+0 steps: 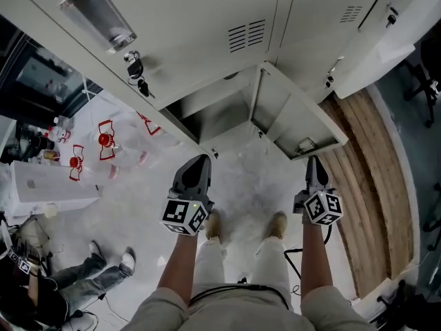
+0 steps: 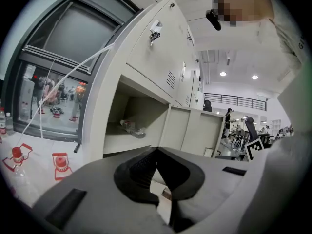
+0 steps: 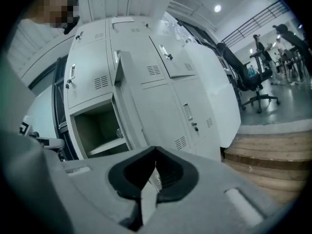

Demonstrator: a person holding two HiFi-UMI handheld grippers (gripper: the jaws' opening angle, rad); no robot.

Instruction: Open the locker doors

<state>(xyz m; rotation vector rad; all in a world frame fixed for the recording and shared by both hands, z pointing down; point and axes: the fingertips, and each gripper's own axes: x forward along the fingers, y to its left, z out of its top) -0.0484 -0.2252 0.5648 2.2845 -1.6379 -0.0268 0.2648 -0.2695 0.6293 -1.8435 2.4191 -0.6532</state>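
Grey locker bank, speckled floor. Both the left gripper and right gripper are pinched shut, empty; next closed door's upright handle lies ahead-right of the right one.

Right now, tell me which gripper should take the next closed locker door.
Right, probably. The right gripper, jaws shut and empty, looks toward the closed door's handle, right of the open door. The left gripper faces the open compartment, with that door between it and the handle.

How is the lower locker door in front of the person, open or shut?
Open. The lower locker door stands swung out from the cabinet, and the compartment behind it is exposed, with a clear bottle lying inside.
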